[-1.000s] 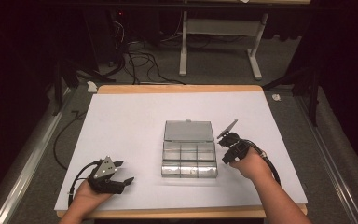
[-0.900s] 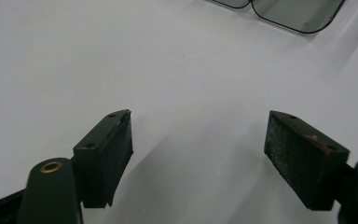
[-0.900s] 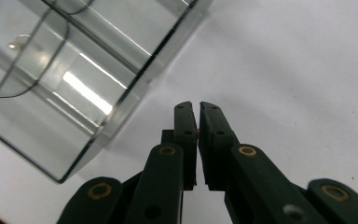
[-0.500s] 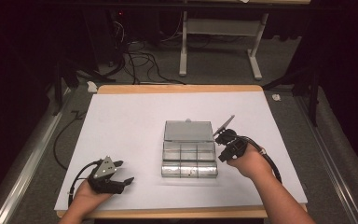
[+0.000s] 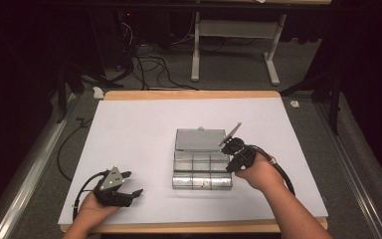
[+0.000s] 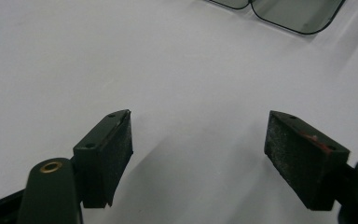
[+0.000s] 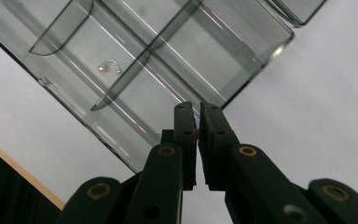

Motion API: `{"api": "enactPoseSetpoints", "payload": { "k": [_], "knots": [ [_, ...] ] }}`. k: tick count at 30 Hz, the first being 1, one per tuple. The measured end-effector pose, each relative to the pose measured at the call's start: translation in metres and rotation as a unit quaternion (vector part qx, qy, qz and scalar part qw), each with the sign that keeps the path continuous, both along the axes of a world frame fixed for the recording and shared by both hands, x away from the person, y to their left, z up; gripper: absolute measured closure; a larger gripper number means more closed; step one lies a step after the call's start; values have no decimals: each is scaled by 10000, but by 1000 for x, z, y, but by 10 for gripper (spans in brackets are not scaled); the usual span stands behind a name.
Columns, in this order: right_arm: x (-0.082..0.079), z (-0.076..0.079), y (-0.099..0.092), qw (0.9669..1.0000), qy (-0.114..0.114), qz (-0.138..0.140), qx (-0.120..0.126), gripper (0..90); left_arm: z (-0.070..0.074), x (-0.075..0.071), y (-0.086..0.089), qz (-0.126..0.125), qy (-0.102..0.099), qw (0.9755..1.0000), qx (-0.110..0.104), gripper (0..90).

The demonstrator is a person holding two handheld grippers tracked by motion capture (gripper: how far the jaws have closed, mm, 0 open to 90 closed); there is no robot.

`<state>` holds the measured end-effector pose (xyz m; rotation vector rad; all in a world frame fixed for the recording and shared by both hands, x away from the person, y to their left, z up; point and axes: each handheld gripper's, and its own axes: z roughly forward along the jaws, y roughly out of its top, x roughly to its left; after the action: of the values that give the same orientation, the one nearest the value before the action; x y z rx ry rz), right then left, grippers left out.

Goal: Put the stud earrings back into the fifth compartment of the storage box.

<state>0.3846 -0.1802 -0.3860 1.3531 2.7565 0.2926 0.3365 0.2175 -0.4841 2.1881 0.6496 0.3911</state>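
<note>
A clear plastic organizer box [image 5: 201,169] sits near the middle of the table [image 5: 139,134], which is covered with a white sheet. The box's lid [image 5: 199,140] lies open on the far side, flat against the sheet. Dividers split the box into small compartments. In the right gripper view, a small curved earring [image 7: 109,66] with a pale bead lies alone in one of these compartments, next to a curved divider wall. Beyond the table, the floor holds a tangle of dark cables [image 5: 144,67] and the white legs of a stand [image 5: 234,50]; these are well apart from the work.

The right gripper [image 5: 235,149] hovers at the right edge of the box, above its near-right compartments, with nothing between it and the box. Its fingers [image 7: 185,135] are clenched almost together, leaving only a thin slit. A tiny speck shows in that slit near the tips, but it is too small to tell what it is.

The left gripper [image 5: 129,184] rests low near the front-left of the table, well apart from the box. Its fingers [image 6: 107,154] stand wide, released, with only bare white sheet between them and nothing held. A corner of the lid shows at the far edge of the left gripper view.
</note>
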Motion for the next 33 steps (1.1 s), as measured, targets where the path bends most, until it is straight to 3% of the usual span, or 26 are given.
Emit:
{"api": "enactPoseSetpoints", "payload": {
  "k": [8,9,19,21,24,28,33],
  "knots": [
    [1,-4,15,9998,42,189,-23,869,0,0,0,-3,0,10000,-5,240],
    [0,-4,18,9999,78,112,-1,869,0,0,0,-4,1,10000,-7,241],
    [1,-14,40,9990,98,427,42,869,0,0,0,-8,0,10000,-12,241],
    [2,-16,45,9981,77,604,54,869,0,0,0,-9,2,10000,-18,241],
    [0,-19,54,9984,155,531,73,869,0,0,0,-13,-2,10000,-12,238],
    [2,-24,62,9969,152,766,83,869,0,0,0,-14,1,10000,-15,237],
    [4,-30,71,9962,227,840,67,868,0,0,0,-17,-1,10000,-13,237]
  ]
}}
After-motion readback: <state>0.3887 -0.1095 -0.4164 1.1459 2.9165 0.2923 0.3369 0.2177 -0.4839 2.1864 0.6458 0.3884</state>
